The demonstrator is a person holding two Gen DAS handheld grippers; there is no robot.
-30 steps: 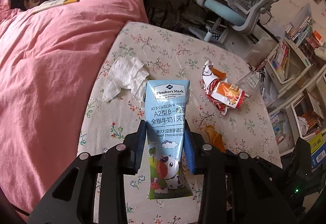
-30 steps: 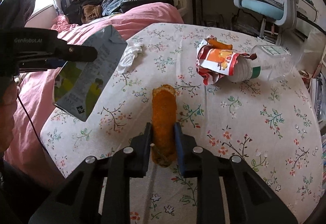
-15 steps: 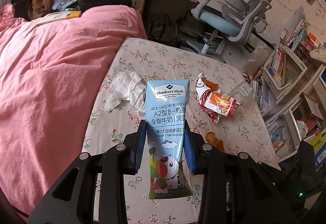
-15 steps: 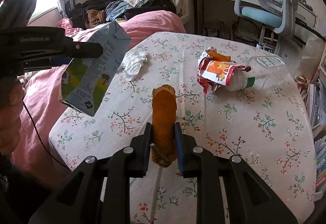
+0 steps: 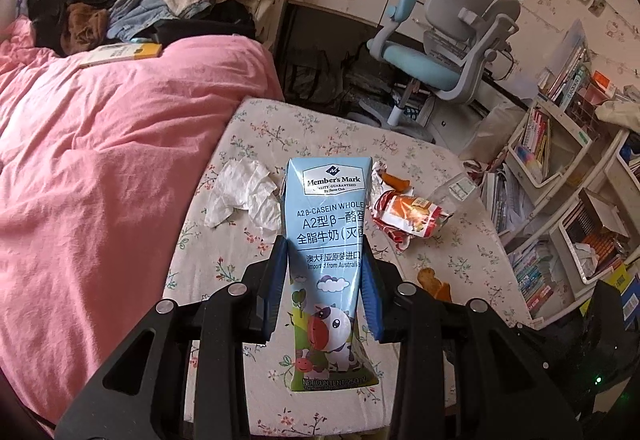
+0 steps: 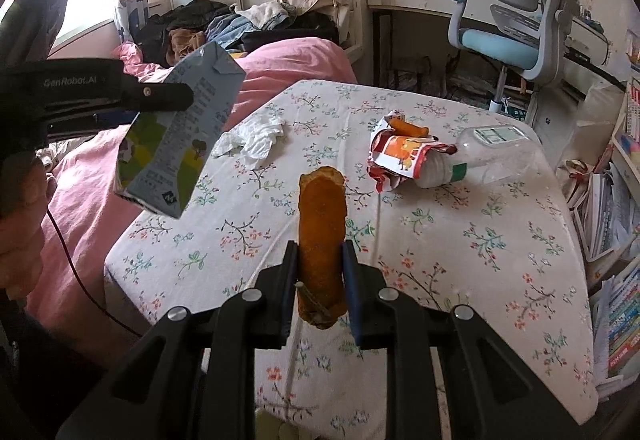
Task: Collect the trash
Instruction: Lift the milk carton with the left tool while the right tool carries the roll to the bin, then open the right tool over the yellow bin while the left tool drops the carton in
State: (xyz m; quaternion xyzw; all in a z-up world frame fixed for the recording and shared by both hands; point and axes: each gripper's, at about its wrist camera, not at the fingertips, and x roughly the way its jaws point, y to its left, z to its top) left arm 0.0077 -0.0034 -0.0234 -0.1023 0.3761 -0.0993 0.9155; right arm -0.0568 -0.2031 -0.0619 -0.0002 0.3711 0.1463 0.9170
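My left gripper (image 5: 325, 252) is shut on a light-blue milk carton (image 5: 327, 240) and holds it well above the floral table (image 5: 460, 264); the carton also shows in the right wrist view (image 6: 180, 144). My right gripper (image 6: 319, 252) is shut on an orange peel (image 6: 322, 232), lifted over the table (image 6: 480, 240). On the table lie a crumpled white tissue (image 6: 252, 136), a red-orange snack wrapper (image 6: 404, 156) and a clear plastic bottle (image 6: 484, 156).
A bed with a pink quilt (image 5: 100, 160) lies left of the table, with clothes piled at its far end. A blue-grey desk chair (image 5: 444, 52) stands behind the table. Bookshelves (image 5: 568, 176) stand at the right. Another orange piece (image 6: 408, 126) lies beside the wrapper.
Both grippers have risen and drawn back from the table, each still holding its item. The table looks smaller and farther away in both views.
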